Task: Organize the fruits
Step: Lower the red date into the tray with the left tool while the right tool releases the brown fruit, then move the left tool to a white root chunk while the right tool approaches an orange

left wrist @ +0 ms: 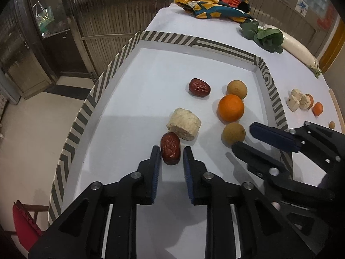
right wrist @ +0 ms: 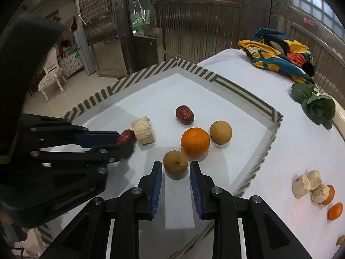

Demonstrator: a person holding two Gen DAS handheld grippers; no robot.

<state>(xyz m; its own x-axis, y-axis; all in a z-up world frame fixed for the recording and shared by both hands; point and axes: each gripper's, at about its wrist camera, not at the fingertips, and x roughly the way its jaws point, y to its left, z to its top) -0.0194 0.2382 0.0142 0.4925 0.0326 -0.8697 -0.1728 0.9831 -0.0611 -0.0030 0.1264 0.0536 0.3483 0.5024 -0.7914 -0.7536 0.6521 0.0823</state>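
Note:
A white tray with a striped rim [left wrist: 90,99] [right wrist: 243,90] holds two red dates, an orange [left wrist: 230,108] [right wrist: 195,141], two brown longans and a pale cut chunk [left wrist: 184,127] [right wrist: 143,133]. My left gripper [left wrist: 171,154] [right wrist: 126,141] is open, its fingertips either side of the near red date [left wrist: 170,147] [right wrist: 127,136], which rests on the tray. My right gripper [right wrist: 175,169] [left wrist: 243,136] is open, its fingertips either side of the near longan [right wrist: 175,161] [left wrist: 233,133]. The far date [left wrist: 199,87] [right wrist: 184,115] and the far longan [left wrist: 236,89] [right wrist: 221,132] lie further back.
On the table right of the tray lie pale chunks [left wrist: 297,101] [right wrist: 308,185], small oranges [left wrist: 318,109] [right wrist: 335,211] and a tiny longan [left wrist: 332,125]. Behind are green leaves [left wrist: 265,35] [right wrist: 317,103], a white radish [left wrist: 299,49] and a colourful cloth [left wrist: 213,0] [right wrist: 278,54].

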